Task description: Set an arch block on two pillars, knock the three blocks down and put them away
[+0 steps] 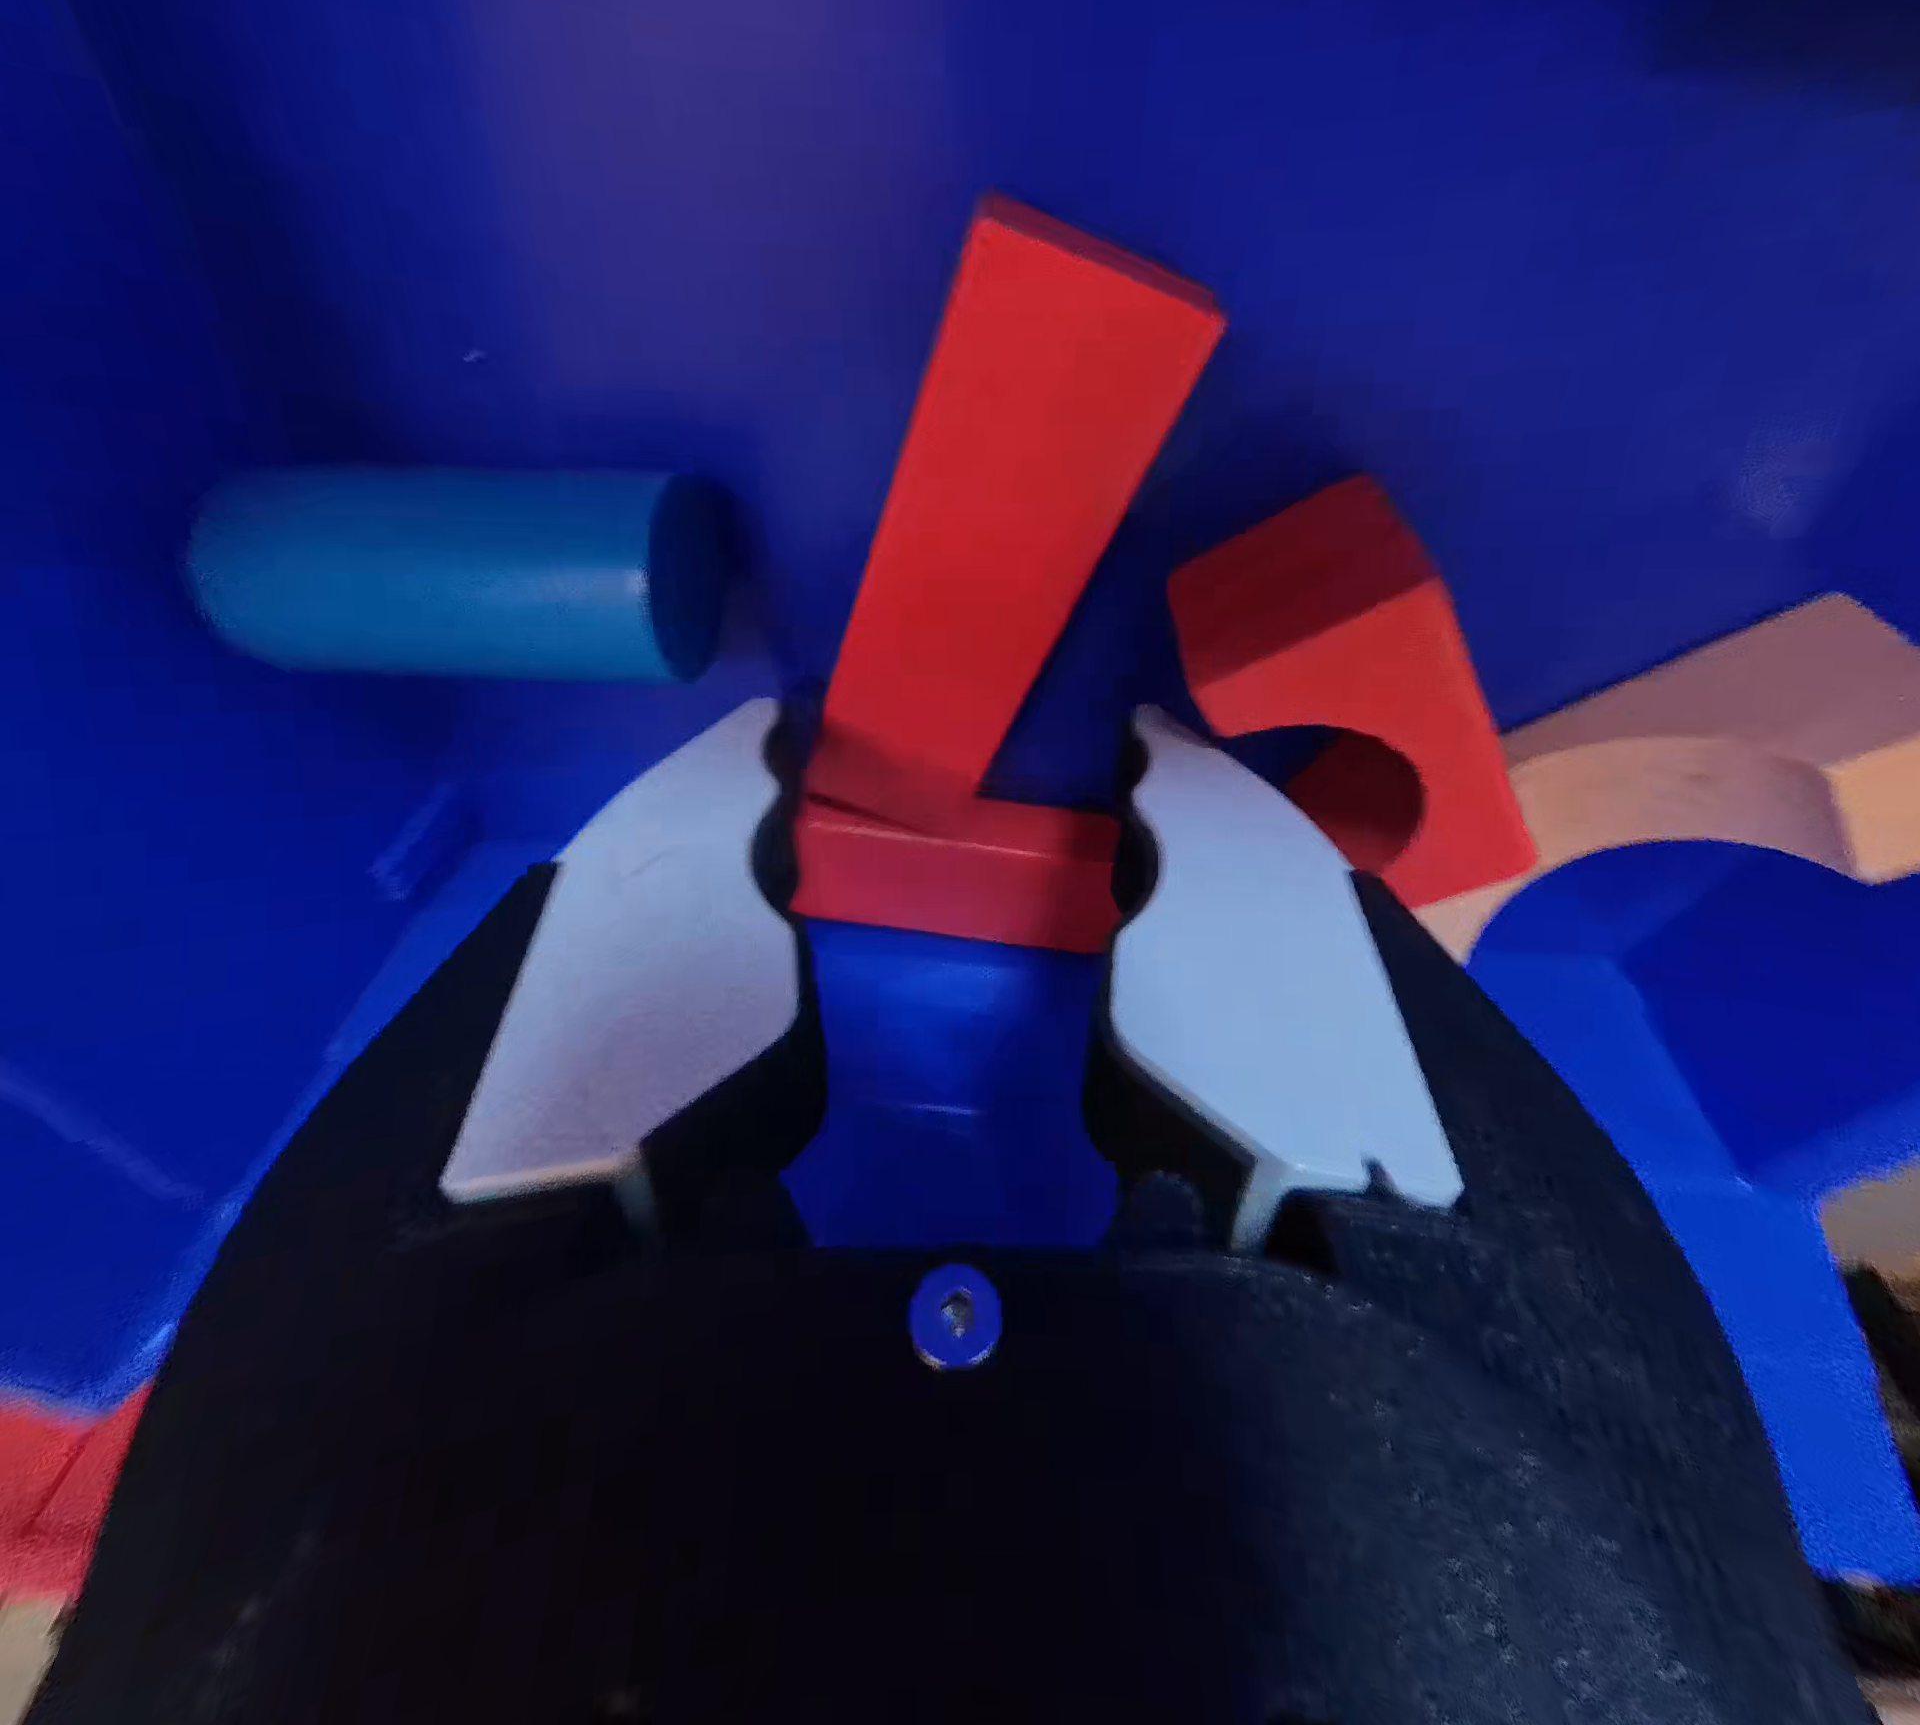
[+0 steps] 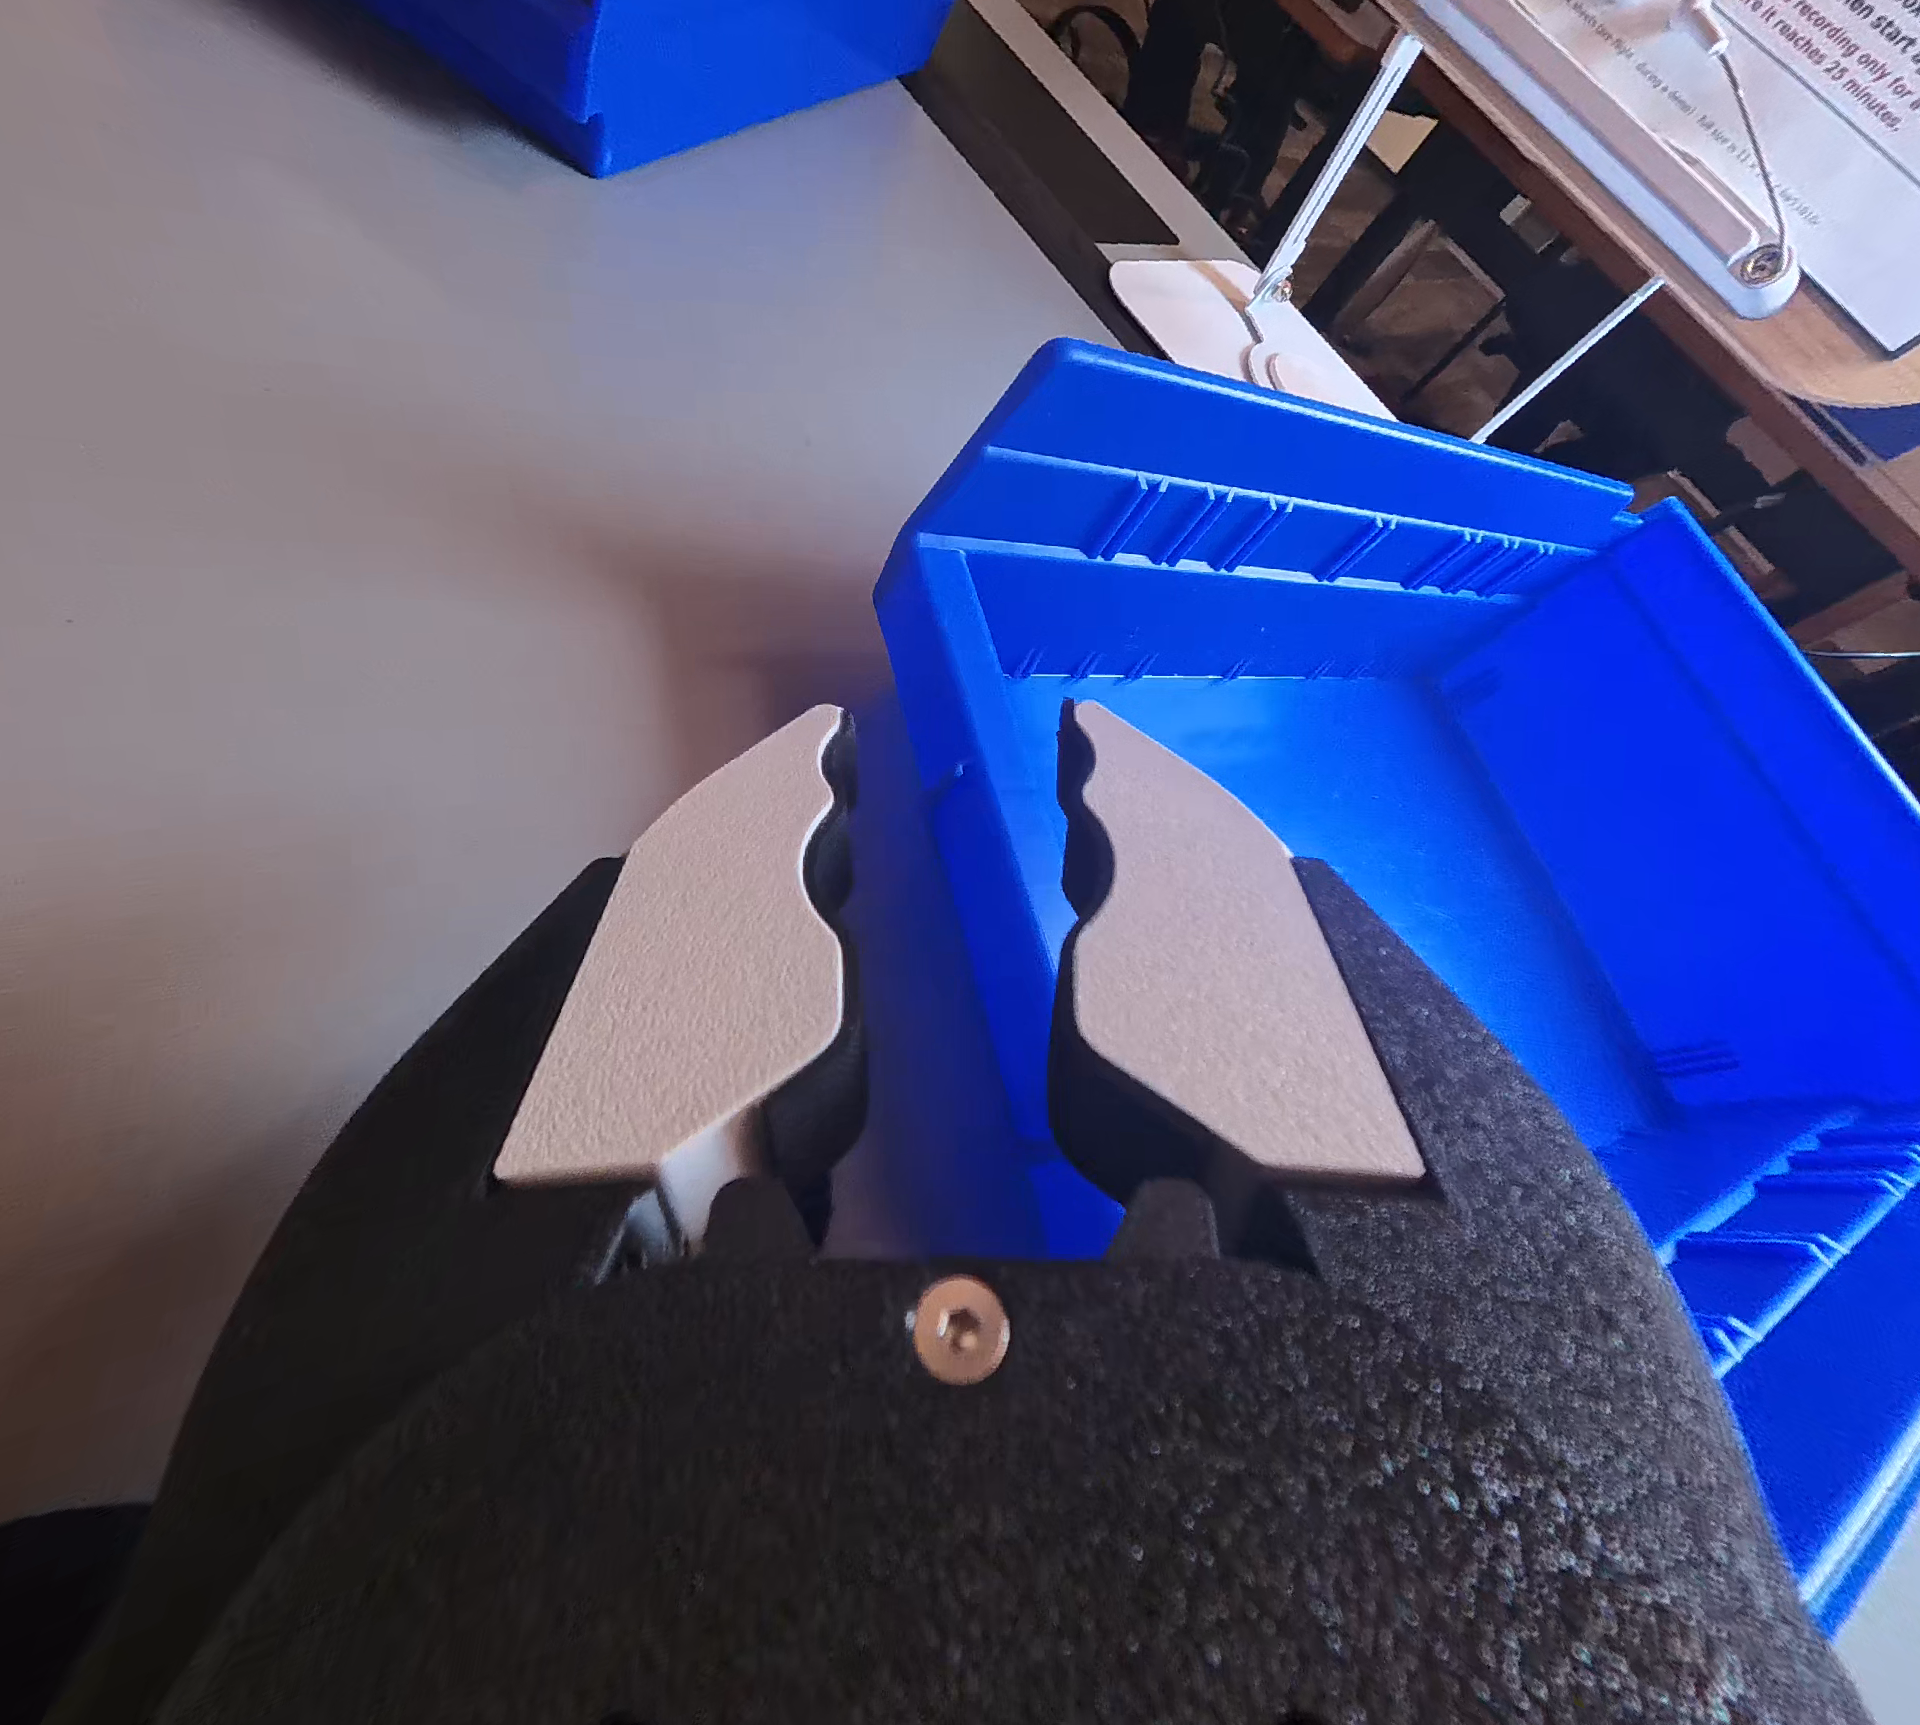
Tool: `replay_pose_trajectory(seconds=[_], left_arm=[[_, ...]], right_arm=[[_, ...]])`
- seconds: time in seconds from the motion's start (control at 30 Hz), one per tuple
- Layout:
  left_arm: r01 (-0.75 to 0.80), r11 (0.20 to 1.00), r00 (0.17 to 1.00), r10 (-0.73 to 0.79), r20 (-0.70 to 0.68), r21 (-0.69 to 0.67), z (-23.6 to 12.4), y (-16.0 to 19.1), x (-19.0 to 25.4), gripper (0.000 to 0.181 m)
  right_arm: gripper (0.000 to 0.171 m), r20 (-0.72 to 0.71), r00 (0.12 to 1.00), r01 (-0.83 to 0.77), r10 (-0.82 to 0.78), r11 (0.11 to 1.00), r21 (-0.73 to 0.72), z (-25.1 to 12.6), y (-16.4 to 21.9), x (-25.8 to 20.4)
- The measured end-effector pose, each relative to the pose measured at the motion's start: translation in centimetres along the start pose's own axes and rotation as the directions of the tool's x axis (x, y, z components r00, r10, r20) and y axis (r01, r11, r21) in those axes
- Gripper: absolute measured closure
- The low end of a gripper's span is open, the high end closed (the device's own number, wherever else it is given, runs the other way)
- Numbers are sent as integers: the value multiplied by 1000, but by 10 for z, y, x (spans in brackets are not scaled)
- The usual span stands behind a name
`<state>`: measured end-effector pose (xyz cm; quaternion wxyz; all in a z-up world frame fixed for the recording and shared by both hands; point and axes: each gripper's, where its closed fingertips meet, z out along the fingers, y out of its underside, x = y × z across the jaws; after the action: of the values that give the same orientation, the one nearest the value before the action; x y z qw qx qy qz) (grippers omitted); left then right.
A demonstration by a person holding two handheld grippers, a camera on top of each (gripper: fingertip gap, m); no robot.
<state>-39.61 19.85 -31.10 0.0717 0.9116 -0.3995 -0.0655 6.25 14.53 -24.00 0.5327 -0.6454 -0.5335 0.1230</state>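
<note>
Step in hand, by my reading: either drawing a block out of the bin or putting one away. The frames alone do not settle which; the other bin lying empty leans toward the start.

Left gripper (image 1: 954, 828) is down inside a blue bin (image 1: 520, 169), jaws pinching the end of a red pillar (image 1: 951, 886). A long red plank (image 1: 1023, 470) leans up from just behind that end, touching it.

Blocks in this bin, left wrist view:
- red: three in view (pillar, plank, arch (image 1: 1340, 667) lying tilted to the right), plus a red shape at the lower left corner, too cut off to name
- light blue cylinder (image 1: 447, 574): one, on its side at left
- plain wood block (image 1: 1766, 740): at least one, far right
- dark blue curved block (image 1: 1704, 979): one, front right

Right gripper (image 2: 956, 828) hovers over the near wall of a second bin (image 2: 1299, 512), jaws spread, nothing between them. That bin shows no blocks. The first bin sits well apart across the grey table (image 2: 364, 428).

Bins: two. Grippers: two.

Next move likely calls for a straight lift that frees the pillar without dragging the leaning plank.
</note>
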Motion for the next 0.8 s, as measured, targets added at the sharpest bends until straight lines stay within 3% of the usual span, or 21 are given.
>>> replay_pose_trajectory(seconds=[0.07, 0.27, 0.4, 0.5, 0.6, 0.73, 0.8], left_arm=[[7, 999, 997, -3, -76, 45, -1, -5, 11, 147], [-43, 984, 998, 33, 57, 171, -15, -9, 9, 149], [-120, 906, 966, 11, 260, 407, -74, -22, 11, 149], [-185, 760, 939, -50, 340, 623, -127, -36, 38, 149], [-259, 554, 944, -28, 328, 791, -163, -58, 102, 149], [-256, 269, 966, 104, 236, 929, -173, -95, 211, 149], [-241, 176, 955, 220, 200, 955, -165, -109, 265, 149]], right_arm=[[135, -3, 1000, 1, -1, 1000, 1, -1, 0, 0], [135, -7, 1000, -6, 6, 1000, 6, -1, -1, 1], [135, -17, 1000, -15, 16, 1000, 23, -1, -5, 2], [135, -4, 999, -37, 38, 998, 53, -1, -15, -2], [135, 53, 996, -74, 69, 992, 103, -2, -36, -14], [122, 216, 970, -150, 114, 976, 158, -2, -75, -44], [114, 286, 951, -172, 115, 968, 183, -1, -96, -56]])
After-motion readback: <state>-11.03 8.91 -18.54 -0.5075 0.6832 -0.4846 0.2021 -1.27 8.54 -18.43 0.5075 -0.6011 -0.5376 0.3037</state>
